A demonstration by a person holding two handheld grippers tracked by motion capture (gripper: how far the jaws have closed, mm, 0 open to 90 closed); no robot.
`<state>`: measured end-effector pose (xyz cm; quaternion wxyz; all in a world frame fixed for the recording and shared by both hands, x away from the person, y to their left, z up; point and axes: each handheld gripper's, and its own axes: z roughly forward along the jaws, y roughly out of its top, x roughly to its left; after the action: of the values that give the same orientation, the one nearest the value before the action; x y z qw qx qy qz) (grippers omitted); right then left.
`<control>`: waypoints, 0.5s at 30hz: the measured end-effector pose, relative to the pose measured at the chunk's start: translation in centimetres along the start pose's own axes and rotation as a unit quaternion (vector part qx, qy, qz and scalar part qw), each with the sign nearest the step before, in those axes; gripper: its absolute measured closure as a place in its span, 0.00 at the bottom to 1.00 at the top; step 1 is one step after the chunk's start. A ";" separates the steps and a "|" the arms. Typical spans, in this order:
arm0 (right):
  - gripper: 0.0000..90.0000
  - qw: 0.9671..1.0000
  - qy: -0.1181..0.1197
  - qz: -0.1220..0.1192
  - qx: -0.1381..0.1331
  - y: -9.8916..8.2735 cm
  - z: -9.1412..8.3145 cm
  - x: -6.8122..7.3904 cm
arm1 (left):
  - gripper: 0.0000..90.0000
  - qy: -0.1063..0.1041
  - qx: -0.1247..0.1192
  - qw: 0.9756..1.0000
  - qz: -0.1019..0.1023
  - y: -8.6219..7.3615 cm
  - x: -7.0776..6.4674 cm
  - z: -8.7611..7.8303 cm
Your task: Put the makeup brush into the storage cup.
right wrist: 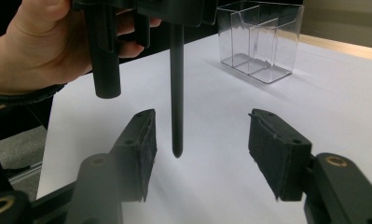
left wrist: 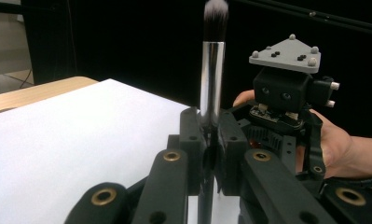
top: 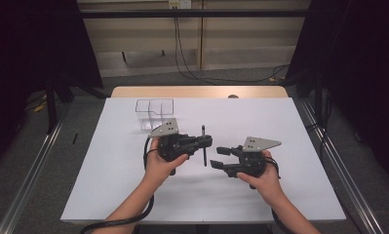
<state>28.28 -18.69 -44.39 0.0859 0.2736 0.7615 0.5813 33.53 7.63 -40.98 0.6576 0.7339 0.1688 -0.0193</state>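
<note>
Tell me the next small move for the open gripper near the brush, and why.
Probably ease the right gripper forward so its open jaws straddle the brush handle, then close. The left gripper holds the brush upright, bristles up, and the handle's lower end hangs free just ahead of the right jaws, which looks like a handover.

Legible text, labels, brands, numbers, signs: none. No readable marking on any item or surface in the high view, the left gripper view or the right gripper view.
</note>
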 end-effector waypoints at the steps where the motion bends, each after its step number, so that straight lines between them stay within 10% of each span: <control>1: 0.42 1.000 -0.001 0.000 0.001 0.0 -0.1 0.0 | 0.93 0.001 0.001 1.000 0.001 0.0 0.0 -0.1; 15: 0.18 1.000 -0.017 0.007 -0.004 -0.3 -1.3 -0.5 | 0.93 0.016 -0.003 1.000 0.004 0.1 0.4 -0.8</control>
<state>28.05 -20.08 -44.38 0.0959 0.2886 0.7558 0.5799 33.80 8.54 -40.88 0.6573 0.7327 0.1765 -0.0044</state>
